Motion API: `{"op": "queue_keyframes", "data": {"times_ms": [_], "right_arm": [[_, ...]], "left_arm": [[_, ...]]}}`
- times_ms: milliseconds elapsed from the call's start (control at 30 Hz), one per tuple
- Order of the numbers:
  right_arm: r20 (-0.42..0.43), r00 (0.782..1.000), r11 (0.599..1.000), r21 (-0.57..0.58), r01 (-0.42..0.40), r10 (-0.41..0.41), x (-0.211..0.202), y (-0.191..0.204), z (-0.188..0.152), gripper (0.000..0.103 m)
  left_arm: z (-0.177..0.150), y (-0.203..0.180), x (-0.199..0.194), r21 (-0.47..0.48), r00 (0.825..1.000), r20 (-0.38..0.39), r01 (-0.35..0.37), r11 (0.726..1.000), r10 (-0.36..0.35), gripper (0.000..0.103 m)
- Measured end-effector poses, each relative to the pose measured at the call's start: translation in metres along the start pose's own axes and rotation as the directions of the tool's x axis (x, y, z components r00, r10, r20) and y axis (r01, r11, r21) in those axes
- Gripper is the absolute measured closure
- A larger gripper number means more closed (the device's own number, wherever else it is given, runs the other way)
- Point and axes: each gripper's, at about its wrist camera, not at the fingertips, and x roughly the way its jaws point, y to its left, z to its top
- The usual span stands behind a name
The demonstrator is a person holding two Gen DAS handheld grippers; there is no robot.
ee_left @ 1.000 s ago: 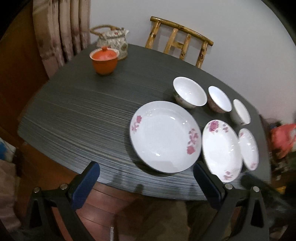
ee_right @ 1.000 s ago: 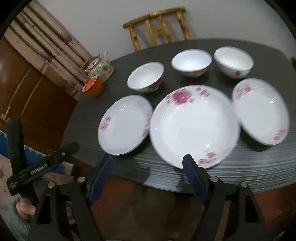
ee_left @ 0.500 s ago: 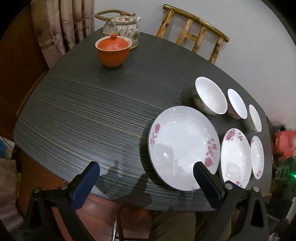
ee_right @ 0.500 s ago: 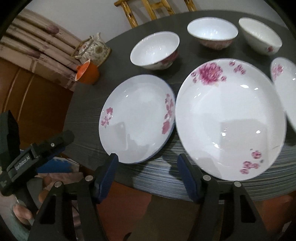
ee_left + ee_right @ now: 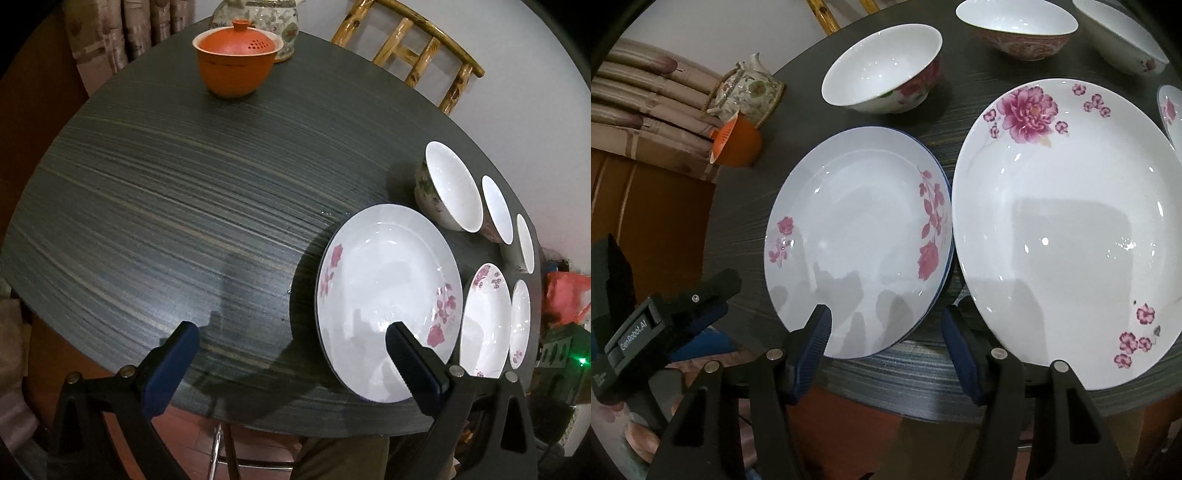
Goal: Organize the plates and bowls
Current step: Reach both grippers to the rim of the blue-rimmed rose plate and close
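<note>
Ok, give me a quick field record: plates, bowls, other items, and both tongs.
plates: three in the near row; left plate, middle plate, right plate
bowls: three behind the plates; nearest bowl
other items: orange lidded cup, teapot at the table's far side
left tongs: open, empty
right tongs: open, empty, at the left plate's near rim
</note>
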Motion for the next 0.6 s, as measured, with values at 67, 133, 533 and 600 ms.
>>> {"op": "queue_keyframes", "data": {"times_ms": [67, 133, 533, 600], "right_arm": [[-0.001, 1.0, 1.0, 0.001, 0.004, -0.004, 0.003, 0.001, 0.003, 0.043], [-0.003, 1.0, 1.0, 0.0, 0.011, -0.011, 0.006, 0.002, 0.006, 0.043], [-0.015, 1.0, 1.0, 0.001, 0.015, -0.015, 0.017, 0.007, 0.017, 0.043], [-0.015, 1.0, 1.0, 0.005, 0.015, -0.015, 0.017, 0.006, 0.017, 0.043]], "left_arm": [[0.003, -0.001, 0.003, 0.003, 1.0, -0.006, -0.004, 1.0, 0.005, 0.0], [0.005, -0.003, 0.007, 0.005, 1.0, -0.01, -0.011, 1.0, 0.011, 0.0], [0.014, -0.003, 0.031, 0.0, 0.996, -0.061, -0.061, 0.998, 0.061, 0.024], [0.016, -0.005, 0.033, 0.001, 0.996, -0.059, -0.062, 0.998, 0.062, 0.024]]}}
